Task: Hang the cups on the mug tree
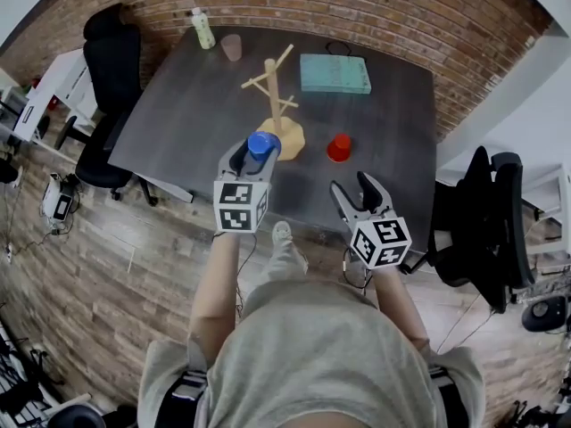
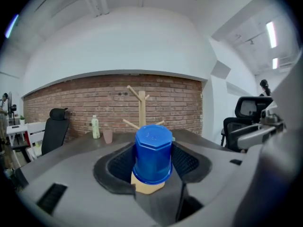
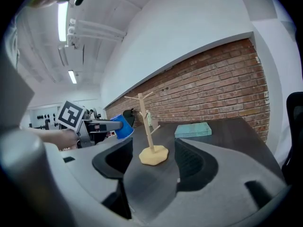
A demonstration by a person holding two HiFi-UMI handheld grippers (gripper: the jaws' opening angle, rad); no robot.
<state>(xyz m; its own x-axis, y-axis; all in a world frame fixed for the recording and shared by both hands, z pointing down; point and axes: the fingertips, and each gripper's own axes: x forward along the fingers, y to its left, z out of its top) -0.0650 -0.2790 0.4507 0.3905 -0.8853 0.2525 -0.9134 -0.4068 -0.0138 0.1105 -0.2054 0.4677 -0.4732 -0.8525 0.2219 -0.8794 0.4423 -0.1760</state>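
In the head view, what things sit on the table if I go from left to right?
green bottle → pink cup → mug tree → teal box. The red cup lines up with the box, so it has no clear place.

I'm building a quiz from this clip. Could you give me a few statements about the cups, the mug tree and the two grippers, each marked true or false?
1. The left gripper holds the blue cup. True.
2. The red cup hangs on the mug tree. False: it stands on the table, beside the tree's base, and the pegs are bare.
3. The right gripper has its jaws apart and holds nothing. True.
4. The teal box lies at the table's near edge. False: it lies on the far side, towards the brick wall.
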